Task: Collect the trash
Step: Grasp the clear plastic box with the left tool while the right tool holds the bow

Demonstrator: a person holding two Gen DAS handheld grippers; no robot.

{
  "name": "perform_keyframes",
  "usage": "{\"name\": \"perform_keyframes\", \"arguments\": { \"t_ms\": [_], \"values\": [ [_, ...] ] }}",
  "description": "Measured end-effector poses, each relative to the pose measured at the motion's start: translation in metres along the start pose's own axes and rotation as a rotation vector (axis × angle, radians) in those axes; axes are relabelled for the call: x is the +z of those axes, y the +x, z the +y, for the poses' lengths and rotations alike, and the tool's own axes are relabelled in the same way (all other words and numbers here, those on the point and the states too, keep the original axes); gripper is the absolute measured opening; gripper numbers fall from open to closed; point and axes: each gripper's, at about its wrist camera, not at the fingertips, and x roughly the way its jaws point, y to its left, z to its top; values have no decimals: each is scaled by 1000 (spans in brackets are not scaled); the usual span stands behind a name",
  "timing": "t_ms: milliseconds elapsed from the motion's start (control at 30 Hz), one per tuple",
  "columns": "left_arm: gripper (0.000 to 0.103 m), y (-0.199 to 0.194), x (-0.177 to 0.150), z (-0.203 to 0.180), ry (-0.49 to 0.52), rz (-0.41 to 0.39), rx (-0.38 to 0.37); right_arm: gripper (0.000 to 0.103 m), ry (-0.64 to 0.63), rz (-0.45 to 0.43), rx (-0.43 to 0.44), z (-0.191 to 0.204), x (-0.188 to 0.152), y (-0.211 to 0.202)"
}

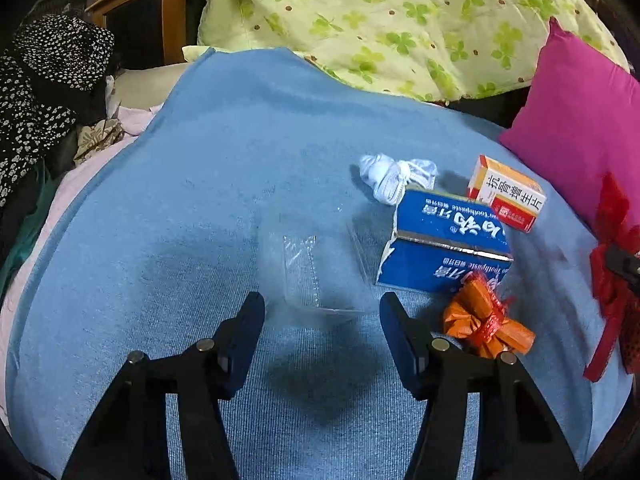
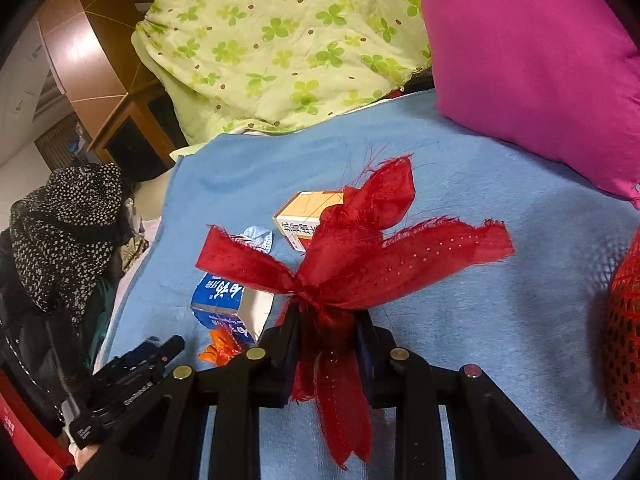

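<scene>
My left gripper [image 1: 322,312] is open and empty, low over the blue towel [image 1: 220,184], with a clear plastic wrapper [image 1: 316,272] lying just ahead between its fingers. To its right lie a torn blue toothpaste box [image 1: 444,244], an orange wrapper [image 1: 484,320], an orange-and-white medicine box [image 1: 506,194] and a white crumpled wad [image 1: 394,176]. My right gripper [image 2: 326,316] is shut on a red ribbon bow [image 2: 360,256], held above the towel [image 2: 500,320]. The bow also shows at the left wrist view's right edge [image 1: 612,280].
A magenta pillow [image 2: 532,64] and a green clover-print quilt [image 2: 272,44] lie behind the towel. Dark speckled clothing [image 1: 44,92] is piled at the left. A red mesh object [image 2: 626,328] sits at the right edge. A wooden cabinet [image 1: 136,12] stands at the back left.
</scene>
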Motion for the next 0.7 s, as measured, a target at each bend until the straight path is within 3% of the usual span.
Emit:
{"name": "perform_keyframes", "arguments": {
  "t_ms": [267,600,700],
  "values": [
    [58,-12,0,7,-23,-27,1,27,-2,-26,0,-10,0,-17],
    [58,-64,-3,0,9,-136,55,27,-67,-95,38,2,-4,-44],
    [58,-76,-6,-7,15,-149,35,27,-105,-120,41,11,-8,-54]
  ]
}}
